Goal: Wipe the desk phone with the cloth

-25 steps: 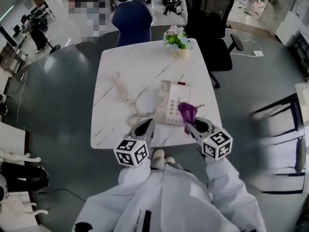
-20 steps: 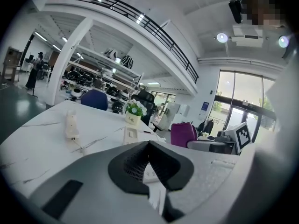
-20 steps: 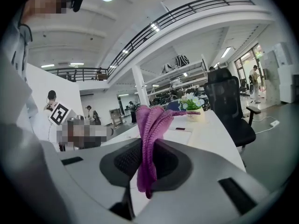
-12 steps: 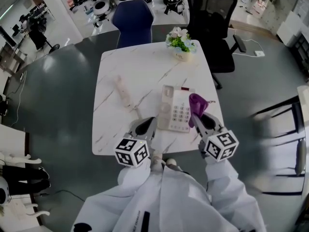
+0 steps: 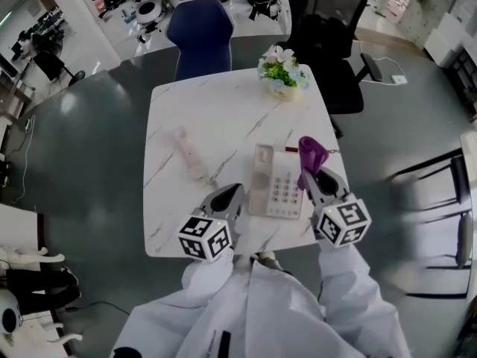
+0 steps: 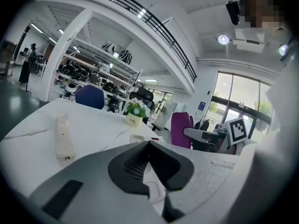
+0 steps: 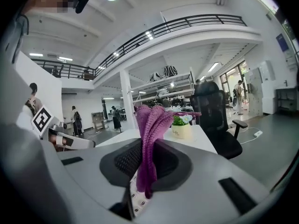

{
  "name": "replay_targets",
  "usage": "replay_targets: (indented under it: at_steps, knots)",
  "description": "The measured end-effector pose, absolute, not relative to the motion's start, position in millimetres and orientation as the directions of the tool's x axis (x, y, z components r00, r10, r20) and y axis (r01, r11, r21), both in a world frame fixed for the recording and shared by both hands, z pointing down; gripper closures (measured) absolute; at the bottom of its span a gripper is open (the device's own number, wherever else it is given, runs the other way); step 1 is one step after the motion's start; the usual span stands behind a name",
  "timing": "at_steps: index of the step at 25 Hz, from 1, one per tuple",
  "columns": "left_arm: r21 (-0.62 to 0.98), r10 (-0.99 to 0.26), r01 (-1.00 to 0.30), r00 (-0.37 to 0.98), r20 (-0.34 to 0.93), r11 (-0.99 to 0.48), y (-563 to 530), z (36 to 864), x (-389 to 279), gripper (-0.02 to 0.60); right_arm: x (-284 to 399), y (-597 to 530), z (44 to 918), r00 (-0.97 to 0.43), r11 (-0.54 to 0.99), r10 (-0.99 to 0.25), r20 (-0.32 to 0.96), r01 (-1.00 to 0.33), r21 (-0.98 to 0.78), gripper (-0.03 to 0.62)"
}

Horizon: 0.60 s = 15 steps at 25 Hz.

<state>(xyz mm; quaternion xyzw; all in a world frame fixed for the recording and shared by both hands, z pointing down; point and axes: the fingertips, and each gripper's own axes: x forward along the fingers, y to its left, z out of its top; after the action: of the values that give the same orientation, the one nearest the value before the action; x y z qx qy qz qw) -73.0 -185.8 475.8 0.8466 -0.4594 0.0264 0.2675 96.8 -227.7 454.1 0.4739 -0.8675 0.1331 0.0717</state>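
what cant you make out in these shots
- Key labels on the beige push-button desk phone: head view, too small.
- Whether the purple knitted cloth touches the phone: right gripper view, the grey body of the right gripper covers the contact spot.
- Most of the phone in the left gripper view: the body of the left gripper hides it.
- Top of the black office chair: head view, cut off by the upper edge.

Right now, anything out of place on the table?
Yes: the handset lies off the desk phone, apart on the marble table to the phone's left, so the cradle sits empty. The purple cloth is pinched in the right gripper, by the phone's right edge. Nothing looks spilled or damaged.
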Motion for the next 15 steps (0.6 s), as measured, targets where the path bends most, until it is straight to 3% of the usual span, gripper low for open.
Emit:
replay_targets:
  at_steps: [15]
  knots:
    - [0.457, -0.724, -0.763, 0.618, 0.306, -0.458, -211, 490, -78, 0.584, 62, -289, 461, -0.485, 0.542, -0.808, 0.334, -0.834, 0.103, 0.554]
